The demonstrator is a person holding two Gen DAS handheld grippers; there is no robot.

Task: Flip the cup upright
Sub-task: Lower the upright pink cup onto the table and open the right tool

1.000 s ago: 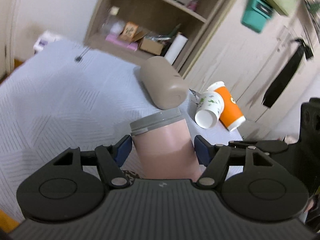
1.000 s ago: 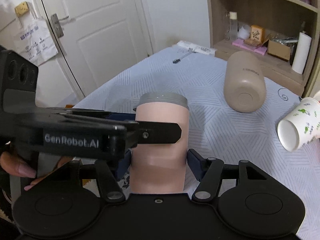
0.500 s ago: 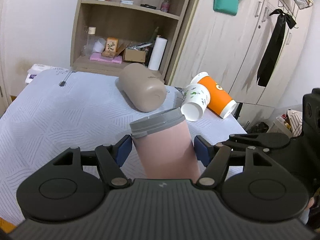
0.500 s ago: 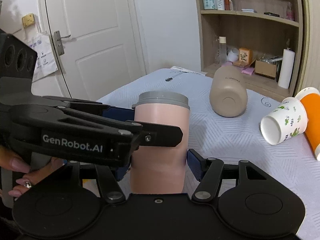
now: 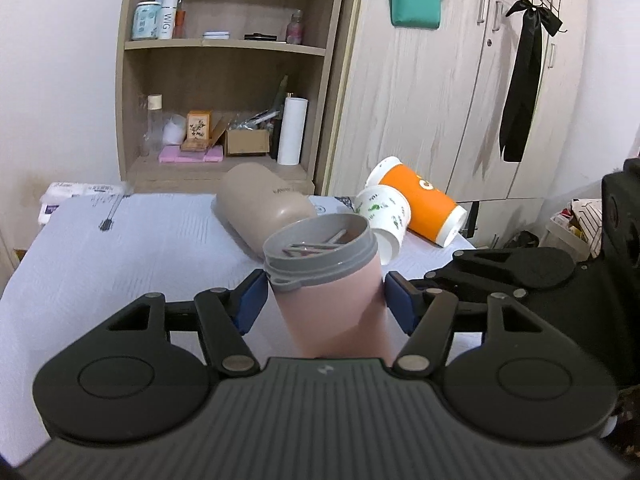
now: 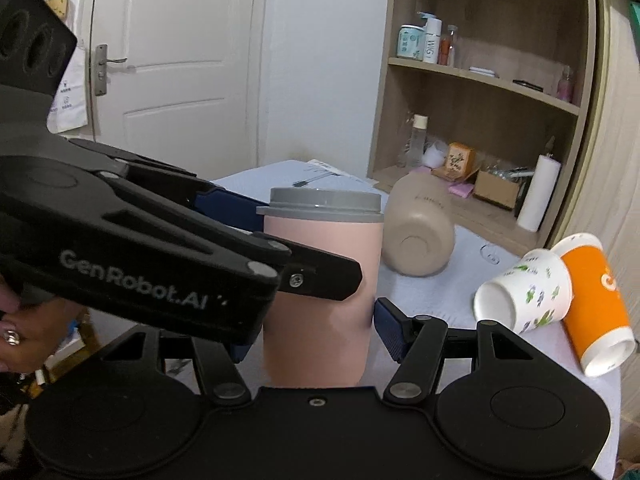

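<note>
A pink cup (image 5: 336, 304) with a grey lid stands nearly upright between the blue pads of my left gripper (image 5: 326, 300), tilted slightly left. The pads sit at its sides; a thin gap shows on each side. The same cup (image 6: 320, 288) stands upright in the right wrist view, between the pads of my right gripper (image 6: 316, 332). The left gripper's black body crosses in front of it there. A tan cup (image 5: 260, 208) lies on its side behind. A white patterned paper cup (image 5: 380, 216) and an orange paper cup (image 5: 420, 204) lie on their sides to the right.
The cups rest on a pale quilted surface (image 5: 120, 264). A wooden shelf unit (image 5: 224, 80) with bottles, boxes and a paper roll stands behind. Wardrobe doors (image 5: 460, 100) are at the right, a white door (image 6: 168, 60) at the left.
The pink cup has swung from leaning back to nearly upright. Both grippers tilted up with it, so the lid's top now shows in the left wrist view.
</note>
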